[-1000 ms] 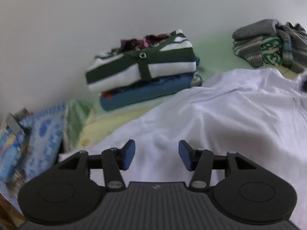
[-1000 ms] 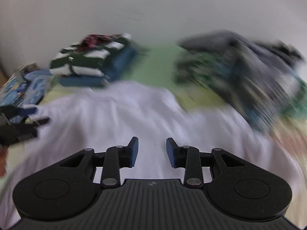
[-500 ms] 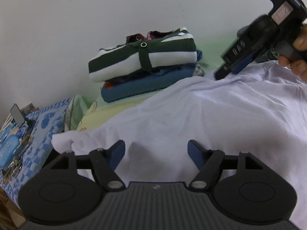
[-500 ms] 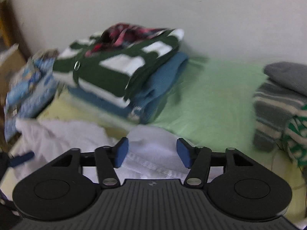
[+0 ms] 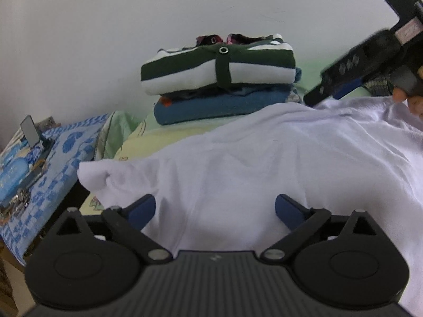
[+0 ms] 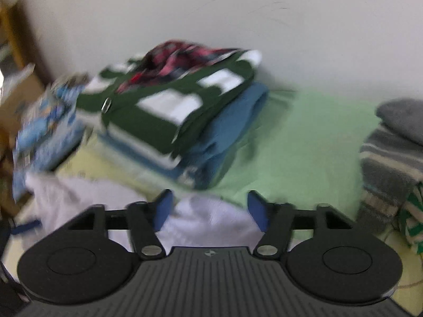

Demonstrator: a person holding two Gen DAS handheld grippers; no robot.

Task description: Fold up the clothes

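Ahead of left hand-held gripper (image 5: 214, 208): white garment (image 5: 264, 163) spread flat on bed sheet (image 6: 304, 142), cloth runs under and between the fingers.
Left hand-held gripper state: jaws wide apart, blue pads clear of each other, nothing clamped; cloth lies below them, contact not certain.
Right hand-held gripper (image 6: 208, 208): jaws spread, no grip; a bunched edge of the white garment sits between and just under its pads. View blurred.
Right hand-held gripper seen from left wrist: far right, over the garment's far edge, tips close to the cloth; a hand (image 5: 408, 97) behind it.
Beyond both grippers: folded stack (image 5: 219, 84) by the wall, green-and-white striped top over a blue item, red plaid piece on top.
Right of right gripper: grey and striped knit pile (image 6: 394, 158), well apart from the stack.
Left of left gripper: blue patterned cloth (image 5: 60, 153) with small items on it, beside the bed.
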